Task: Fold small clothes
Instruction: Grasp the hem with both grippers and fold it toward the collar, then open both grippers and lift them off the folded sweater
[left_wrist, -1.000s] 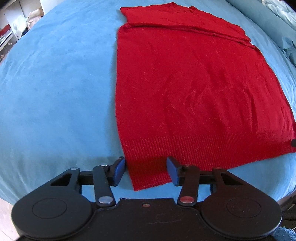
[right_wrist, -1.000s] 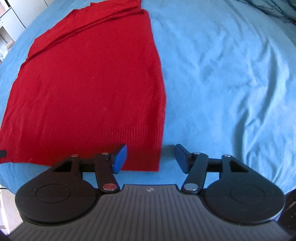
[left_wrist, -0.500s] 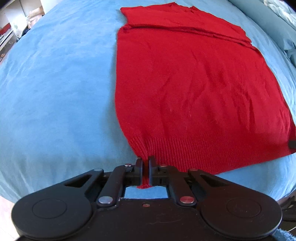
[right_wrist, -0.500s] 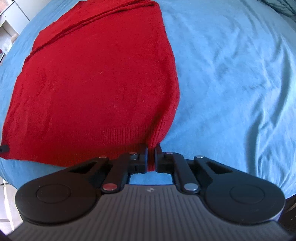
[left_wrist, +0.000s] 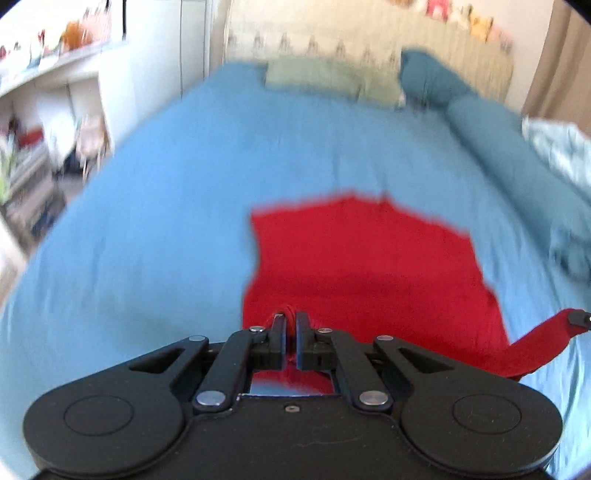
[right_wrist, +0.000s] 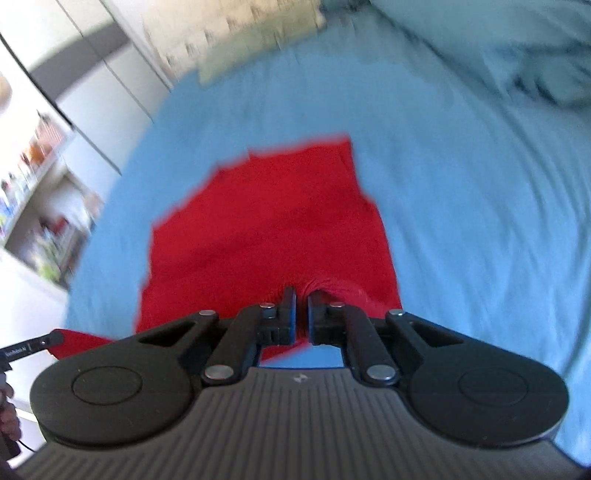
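Blue bedspread (left_wrist: 184, 206) fills both views, motion-blurred. My left gripper (left_wrist: 290, 330) is clamped on the red sweater's (left_wrist: 362, 258) near-left hem corner; my right gripper (right_wrist: 301, 314) pinches the near-right corner. Sweater's far part lies on the bed. Only the left view shows pillows (left_wrist: 317, 75) at the headboard; only the right shows a shelf (right_wrist: 40, 173) at far left.

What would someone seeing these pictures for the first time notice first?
The bright red sweater in the middle of the blue bed grabs the eye. Its near hem is pinched at both corners, one by the left gripper and one by the right gripper, both shut on the knit. At the head of the bed lie a pale green pillow and a blue bolster.
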